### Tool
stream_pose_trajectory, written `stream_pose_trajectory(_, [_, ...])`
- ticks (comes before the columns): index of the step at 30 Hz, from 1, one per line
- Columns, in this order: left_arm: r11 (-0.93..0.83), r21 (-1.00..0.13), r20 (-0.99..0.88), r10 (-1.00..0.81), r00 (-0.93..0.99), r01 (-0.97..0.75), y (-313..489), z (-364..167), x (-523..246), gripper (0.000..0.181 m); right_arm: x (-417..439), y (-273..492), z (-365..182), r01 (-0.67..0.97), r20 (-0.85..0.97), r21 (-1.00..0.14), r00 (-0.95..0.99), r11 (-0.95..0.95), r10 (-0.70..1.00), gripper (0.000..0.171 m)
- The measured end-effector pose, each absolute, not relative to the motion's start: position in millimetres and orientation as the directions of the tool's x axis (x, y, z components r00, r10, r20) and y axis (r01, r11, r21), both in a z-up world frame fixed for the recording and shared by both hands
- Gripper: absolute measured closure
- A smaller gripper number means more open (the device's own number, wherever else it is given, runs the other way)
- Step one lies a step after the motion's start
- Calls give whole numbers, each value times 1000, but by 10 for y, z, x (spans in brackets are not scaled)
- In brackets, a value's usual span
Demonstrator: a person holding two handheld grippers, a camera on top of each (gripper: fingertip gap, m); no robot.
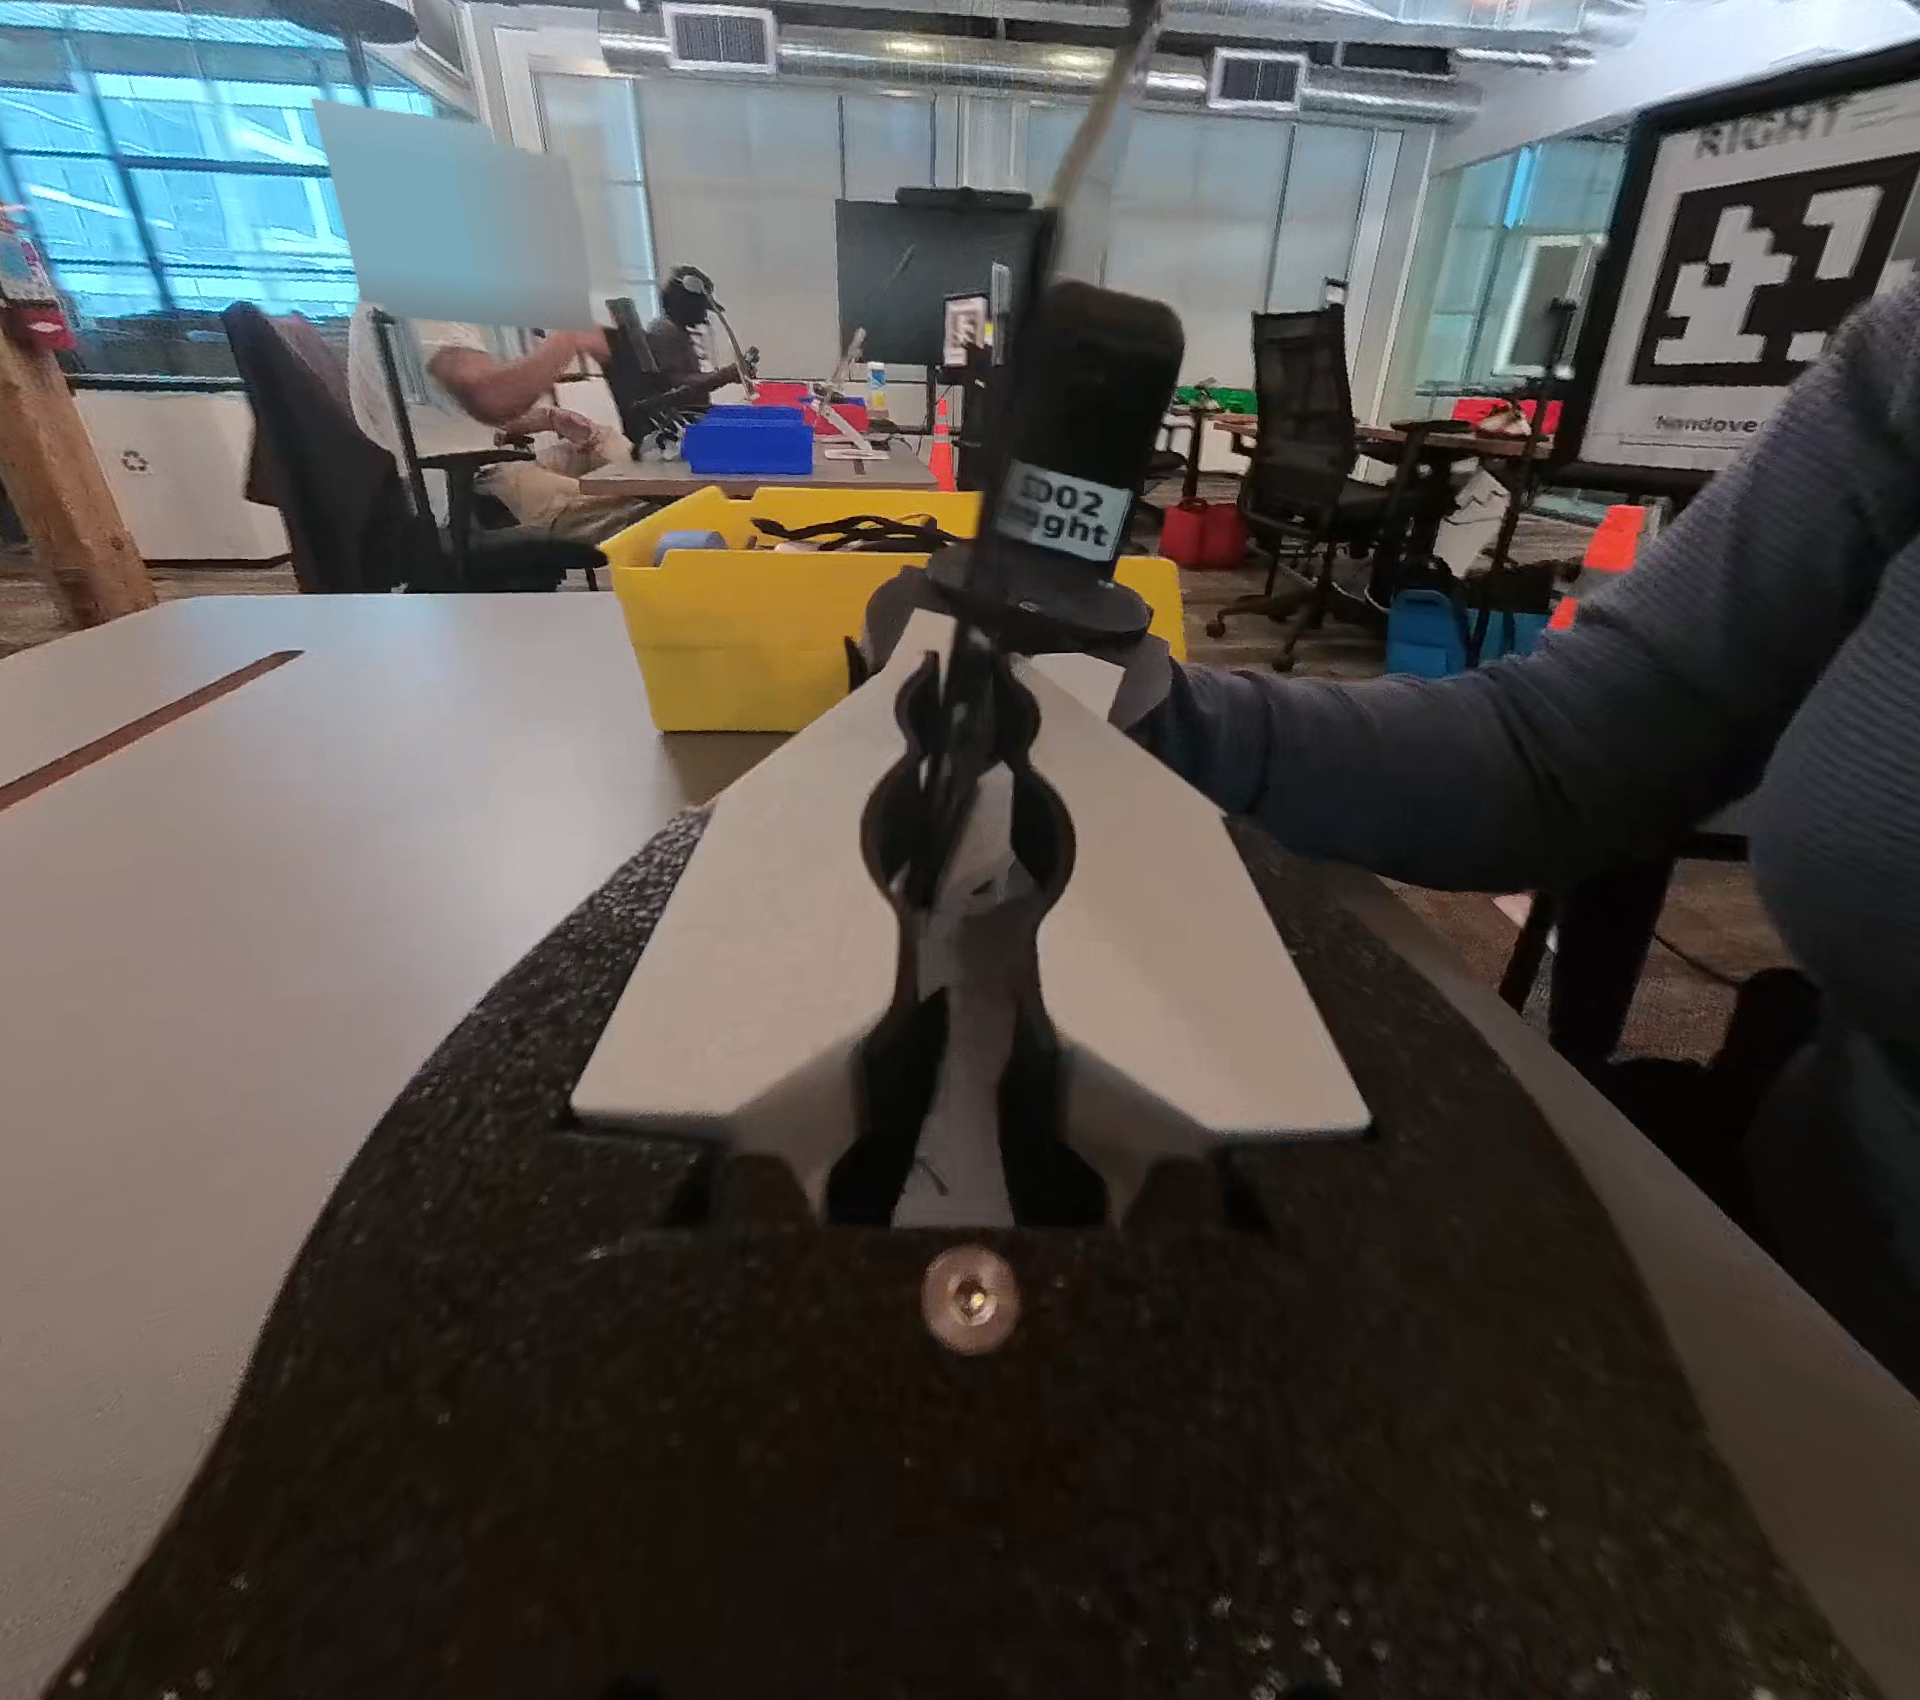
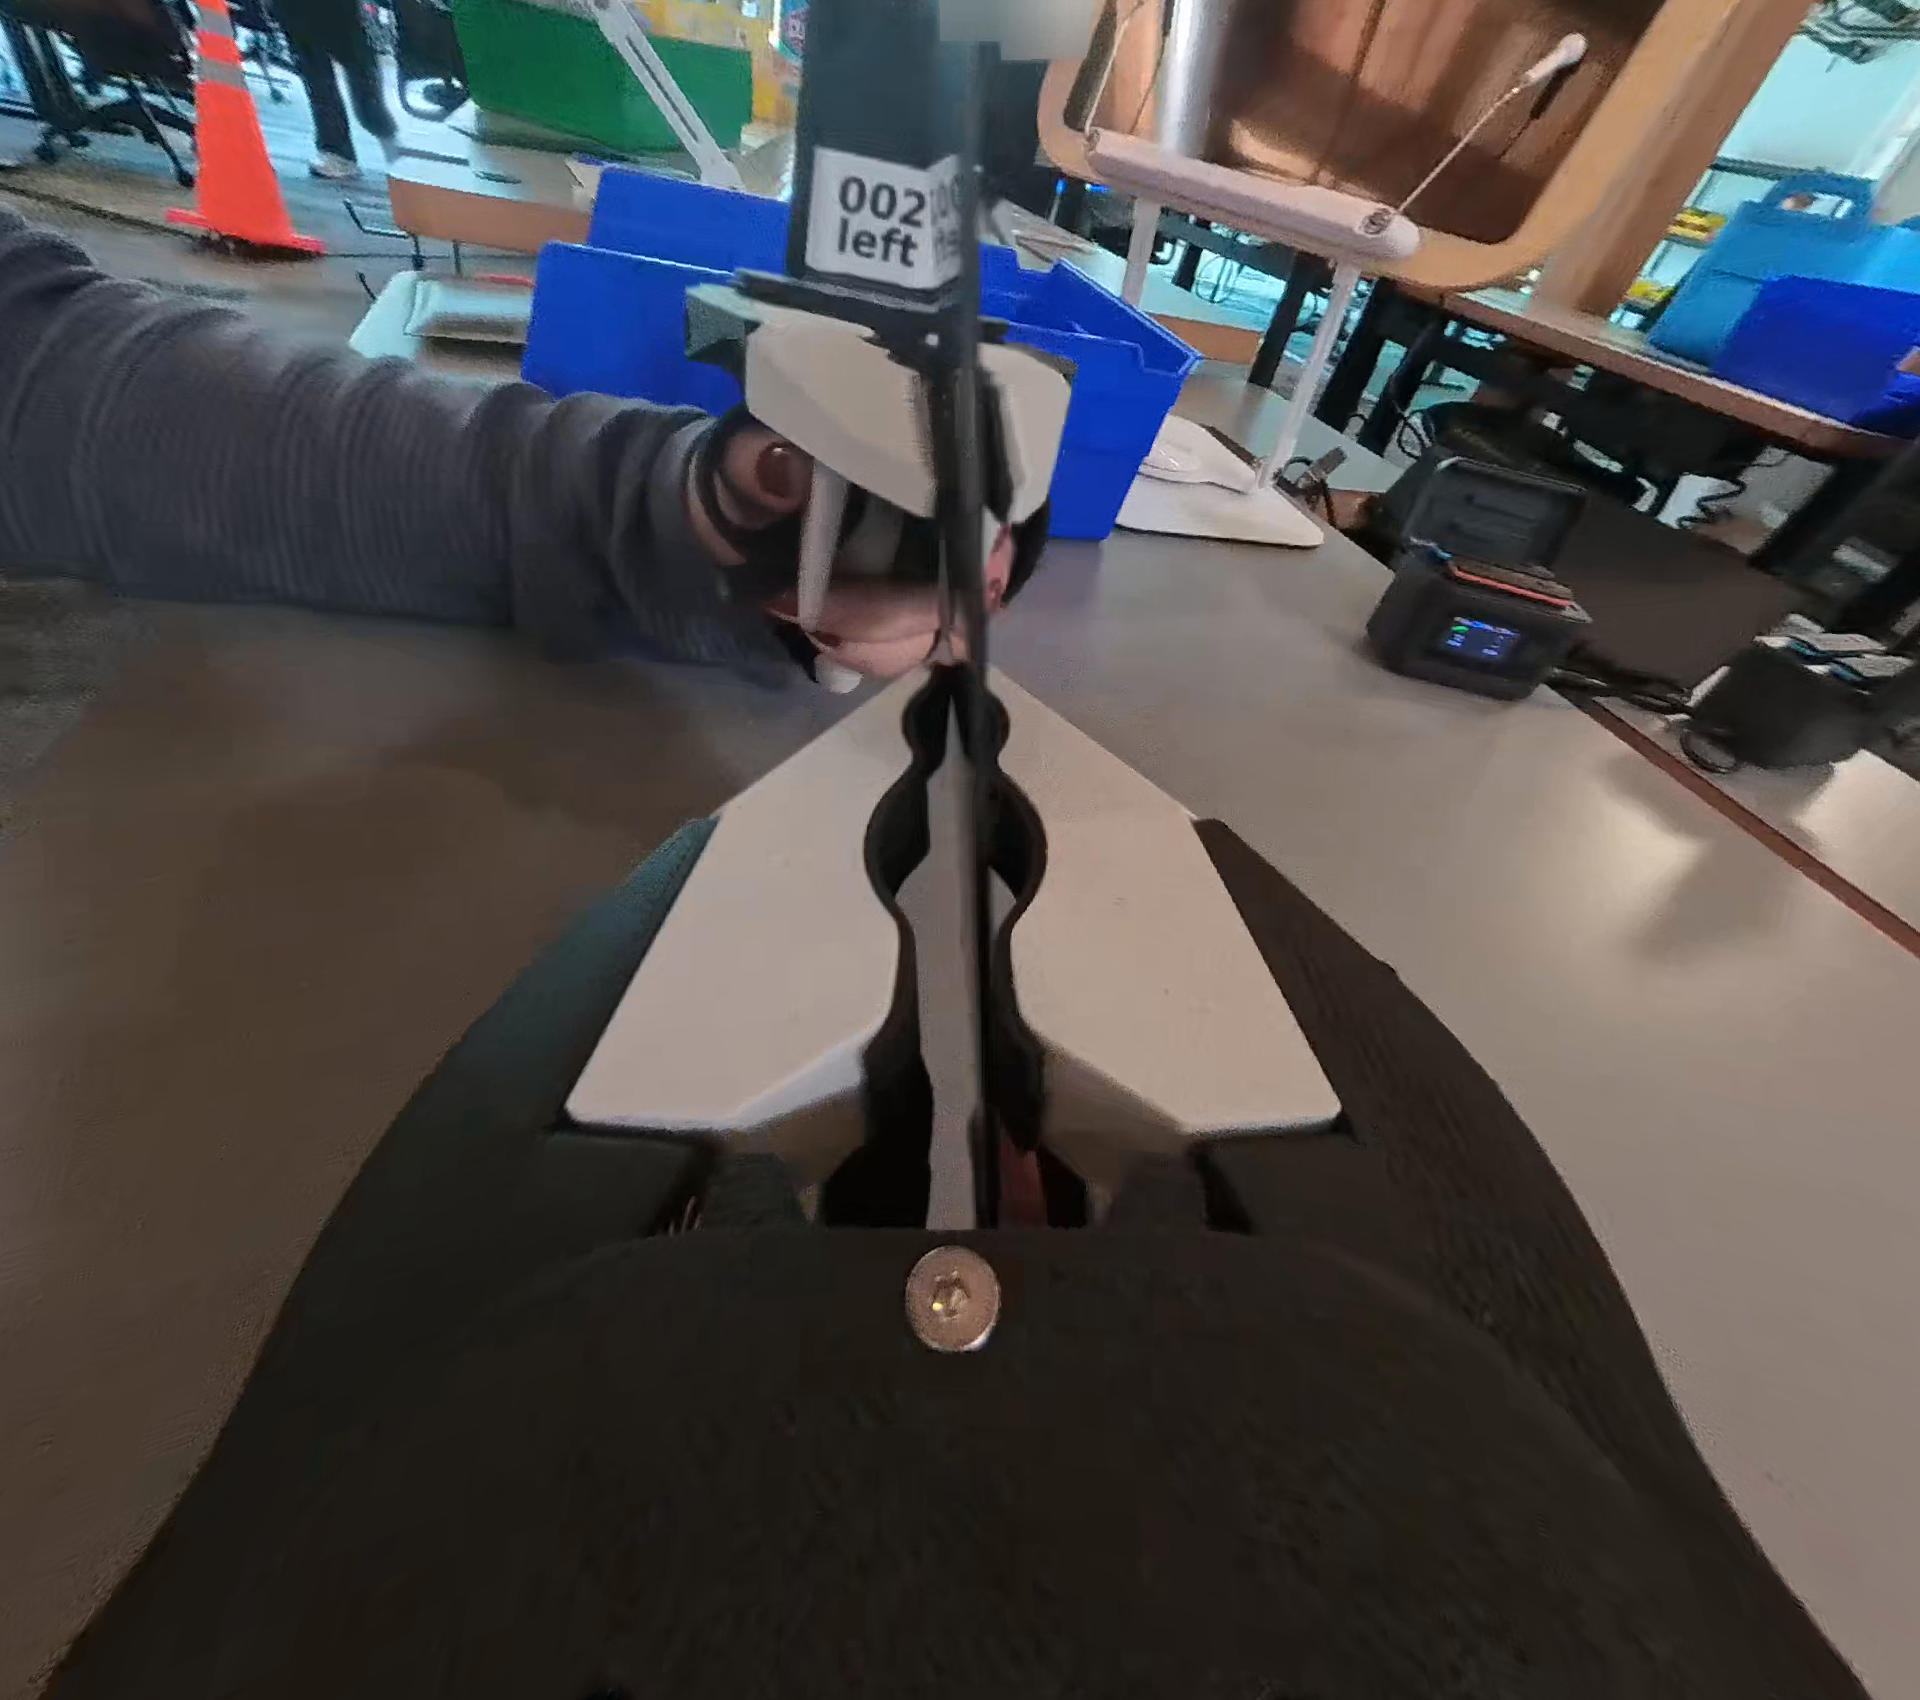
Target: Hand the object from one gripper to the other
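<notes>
While both grippers, the left gripper (image 1: pixel 961 715) and the right gripper (image 2: pixel 961 705), are clamping the thin black strip (image 1: pixel 1091 123) upright between them over the table (image 1: pixel 312 871), you are wanting one pinch tested before easing the other.

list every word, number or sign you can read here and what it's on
I won't quote writing; here is what bears it.
White label on the right gripper post: printed text.
Second white label on the left gripper post: printed text.
Black-and-white marker board, far right: text above and below the pattern.
Small screen on the black box: too small to read.
</notes>
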State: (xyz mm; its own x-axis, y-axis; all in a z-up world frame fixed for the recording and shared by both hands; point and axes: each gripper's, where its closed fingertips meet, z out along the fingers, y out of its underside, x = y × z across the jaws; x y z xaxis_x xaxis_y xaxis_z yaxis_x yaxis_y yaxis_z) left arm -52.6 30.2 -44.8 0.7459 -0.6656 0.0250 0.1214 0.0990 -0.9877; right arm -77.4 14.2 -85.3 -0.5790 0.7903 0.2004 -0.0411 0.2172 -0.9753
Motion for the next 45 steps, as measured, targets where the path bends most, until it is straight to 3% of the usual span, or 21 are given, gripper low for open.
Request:
stream_pose_trajectory(1, [116, -982, 40, -641, 766, 148, 326, -417, -576, 165, -788, 182, -840, -42, 207, -974, -560, 221, 802, 166])
stream_pose_trajectory(4, [186, -952, 105, -546, 831, 243, 377, -295, -815, 111, -824, 367, -701, -105, 275, -961, -442, 255, 854, 170])
stream_pose_trajectory(8, [230, -917, 203, -435, 877, 327, 407, -242, -1166, 94, -780, 824, -268, -155, 268, -957, -167, 244, 949, 171])
stream_pose_trajectory(10, [262, -909, 212, -378, 901, 324, 396, -235, -1293, 93, -673, 1140, -25, -73, 280, -957, 13, 280, 960, 171])
stream_pose_trajectory(13, [262, -931, 191, -240, 952, 253, 432, -293, -1468, 95, -247, 1722, 215, 183, 379, -924, 313, 337, 871, 171])
stream_pose_trajectory(17, [228, -958, 130, -197, 972, 174, 476, -379, -1448, 102, 617, 2414, 228, 484, 488, -850, 574, 209, 657, 171])
stream_pose_trajectory(21, [162, -981, 73, -189, 979, 105, 548, -505, -1380, 103, 1089, 2725, -50, 559, 427, -829, 636, -2, 643, 171])
stream_pose_trajectory(25, [130, -991, 2, -179, 984, 26, 577, -562, -1323, 105, 1266, 2888, -282, 605, 419, -791, 645, -92, 640, 169])
stream_pose_trajectory(31, [104, -994, -3, -187, 982, 17, 604, -610, -1291, 104, 1203, 2952, -357, 608, 427, -790, 637, -78, 642, 170])
stream_pose_trajectory(37, [104, -993, 35, -179, 983, 54, 603, -609, -1341, 102, 1150, 2994, -372, 633, 480, -773, 629, -45, 612, 138])
stream_pose_trajectory(45, [104, -989, 87, -178, 980, 107, 601, -609, -1399, 100, 1141, 2982, -384, 661, 511, -749, 612, -37, 603, 127])
